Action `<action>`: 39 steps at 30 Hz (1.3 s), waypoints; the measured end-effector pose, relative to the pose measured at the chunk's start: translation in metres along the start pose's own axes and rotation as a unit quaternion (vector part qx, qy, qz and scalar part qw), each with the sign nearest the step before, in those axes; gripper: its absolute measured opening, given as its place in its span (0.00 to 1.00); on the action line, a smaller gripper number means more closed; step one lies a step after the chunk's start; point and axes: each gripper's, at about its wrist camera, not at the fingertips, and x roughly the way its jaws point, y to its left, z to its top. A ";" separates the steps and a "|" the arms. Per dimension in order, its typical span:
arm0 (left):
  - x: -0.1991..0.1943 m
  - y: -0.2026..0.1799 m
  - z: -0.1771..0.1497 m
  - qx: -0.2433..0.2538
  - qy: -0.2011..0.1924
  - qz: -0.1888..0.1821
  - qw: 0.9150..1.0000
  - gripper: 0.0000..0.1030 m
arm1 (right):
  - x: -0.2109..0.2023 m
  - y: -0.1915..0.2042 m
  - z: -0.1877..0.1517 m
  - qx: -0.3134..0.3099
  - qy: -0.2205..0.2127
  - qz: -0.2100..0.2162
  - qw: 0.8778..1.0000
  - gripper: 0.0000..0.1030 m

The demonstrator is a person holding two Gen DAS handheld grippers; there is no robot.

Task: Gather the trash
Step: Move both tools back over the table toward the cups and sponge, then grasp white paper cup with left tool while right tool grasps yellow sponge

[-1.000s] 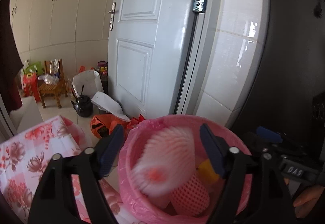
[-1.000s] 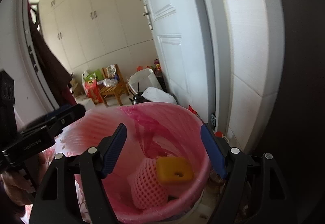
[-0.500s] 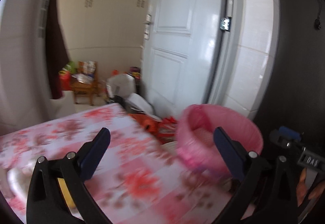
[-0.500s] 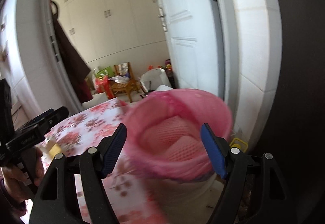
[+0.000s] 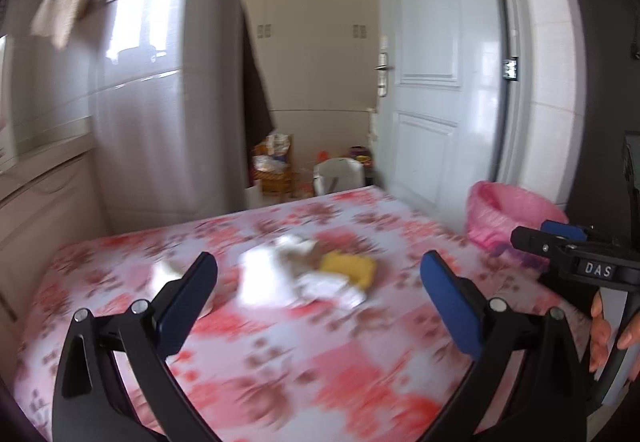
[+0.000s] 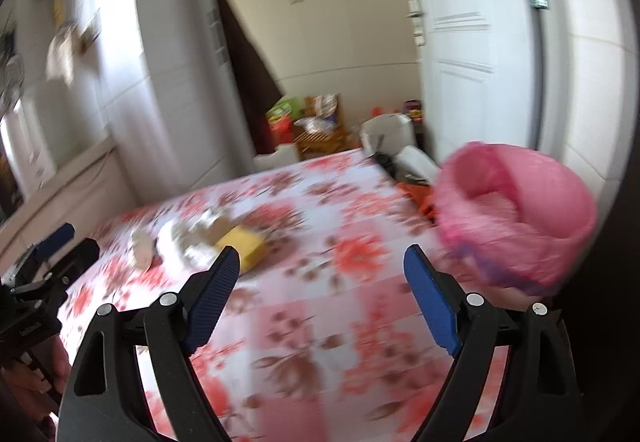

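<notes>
- Left gripper jaws wide apart, nothing between; right gripper jaws just opened further, also empty.
- Over floral worktop.
- Mid-worktop: yellow sponge touching crumpled white trash.
- Beyond right edge: pink-lined bin.

- Motion blur smears the white litter beside the yellow sponge on the desk; its kind is unreadable.
- The pink bin hides most of its contents.
</notes>
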 end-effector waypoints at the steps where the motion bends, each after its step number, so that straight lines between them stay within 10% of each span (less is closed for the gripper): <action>1: -0.005 0.009 -0.005 -0.004 0.004 0.012 1.000 0.95 | 0.002 0.007 0.000 -0.007 0.003 0.002 1.000 0.78; 19: 0.008 0.101 -0.042 -0.085 0.033 0.123 0.988 0.95 | 0.143 0.061 0.027 -0.071 0.062 0.022 0.995 0.77; 39: 0.115 0.138 -0.027 -0.122 0.096 0.139 0.978 0.95 | 0.232 0.092 0.009 -0.126 0.182 0.090 0.971 0.76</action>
